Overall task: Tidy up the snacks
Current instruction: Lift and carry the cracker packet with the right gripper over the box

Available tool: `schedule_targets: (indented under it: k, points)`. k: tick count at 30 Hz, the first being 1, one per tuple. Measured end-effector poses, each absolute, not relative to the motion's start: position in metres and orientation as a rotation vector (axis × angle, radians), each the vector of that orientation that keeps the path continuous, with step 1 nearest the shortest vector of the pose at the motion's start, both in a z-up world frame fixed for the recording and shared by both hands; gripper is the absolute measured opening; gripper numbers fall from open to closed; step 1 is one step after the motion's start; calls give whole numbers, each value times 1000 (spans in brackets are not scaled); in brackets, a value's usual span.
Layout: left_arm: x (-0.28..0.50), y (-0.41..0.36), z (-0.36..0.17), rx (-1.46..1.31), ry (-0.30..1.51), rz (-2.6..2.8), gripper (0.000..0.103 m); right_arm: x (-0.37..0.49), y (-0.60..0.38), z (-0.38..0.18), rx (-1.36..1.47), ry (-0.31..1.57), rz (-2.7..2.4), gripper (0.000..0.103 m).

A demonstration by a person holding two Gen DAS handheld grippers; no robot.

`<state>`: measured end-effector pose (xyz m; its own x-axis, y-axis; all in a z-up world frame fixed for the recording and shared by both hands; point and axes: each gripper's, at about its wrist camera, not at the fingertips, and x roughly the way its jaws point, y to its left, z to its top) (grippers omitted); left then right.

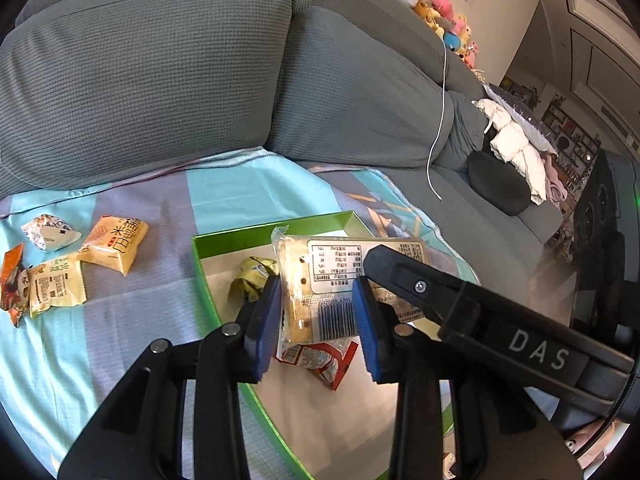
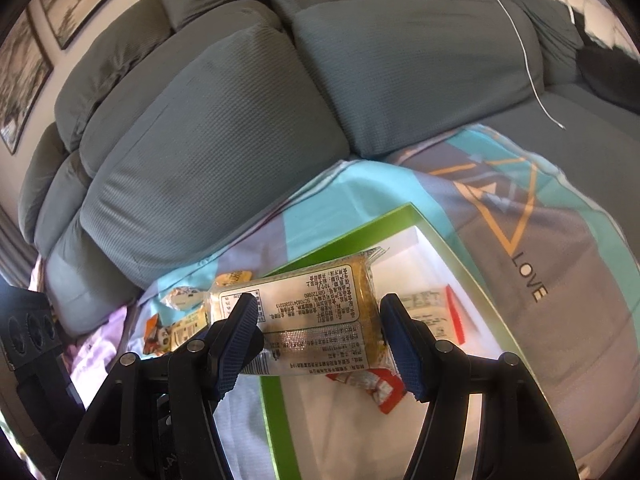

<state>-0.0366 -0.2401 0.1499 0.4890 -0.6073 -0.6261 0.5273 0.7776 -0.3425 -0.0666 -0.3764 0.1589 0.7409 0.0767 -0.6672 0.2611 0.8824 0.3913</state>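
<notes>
Two wrist cameras, one sofa: both look down along their own fingers from close above the green box.

The left view faces the sofa cushions, with the right gripper crossing its lower right corner. The right view comes from the other side. Both share the cracker packet, the box and the striped cloth.

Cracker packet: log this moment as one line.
left gripper: shut on cracker packet | right gripper: shut on same packet | position: above green box | loose snacks: on cloth
</notes>
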Motion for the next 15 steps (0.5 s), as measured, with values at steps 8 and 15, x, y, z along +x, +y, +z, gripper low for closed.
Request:
schedule_targets:
  k: [8, 15]
  points:
    - [-31, -262, 139, -62, 860, -674, 34, -61, -401, 140, 558, 791, -113, 66]
    - [-24, -276, 124, -27, 924, -651, 33, -51, -413, 120, 599, 864, -133, 66]
